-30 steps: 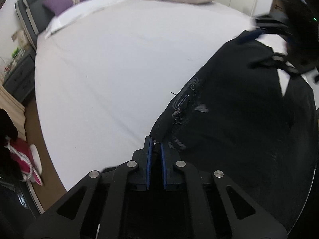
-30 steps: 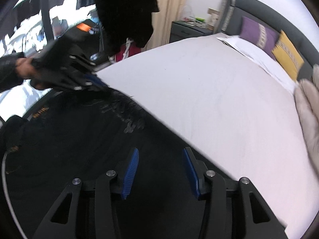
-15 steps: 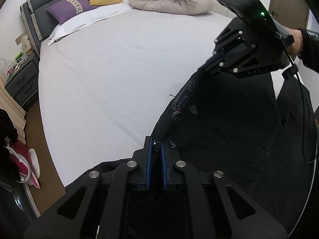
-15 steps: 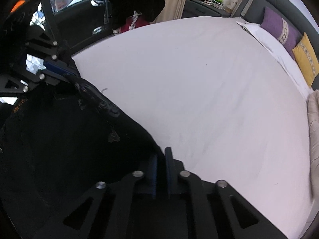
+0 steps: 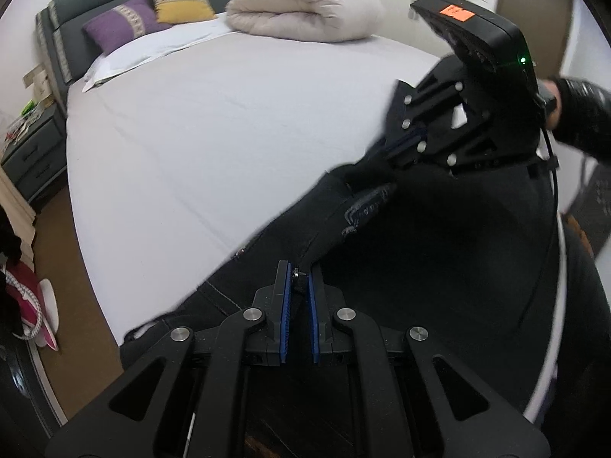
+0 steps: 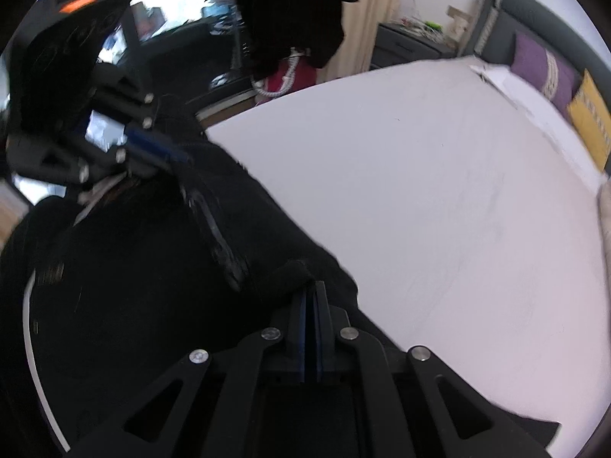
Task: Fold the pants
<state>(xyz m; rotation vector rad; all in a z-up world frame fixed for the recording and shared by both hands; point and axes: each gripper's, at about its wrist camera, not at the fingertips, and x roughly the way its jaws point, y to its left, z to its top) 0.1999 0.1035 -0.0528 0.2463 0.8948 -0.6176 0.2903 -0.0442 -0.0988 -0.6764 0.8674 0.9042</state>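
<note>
Two hand-held grippers clenched on the black pants: left hand-held gripper and right hand-held gripper each pinching the top edge. Lifted off the near corner of the bed, stretched taut between both, probably for a flat lay-down before folding.

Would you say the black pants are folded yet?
Not yet: the pants hang bunched between the left gripper and right gripper.
</note>
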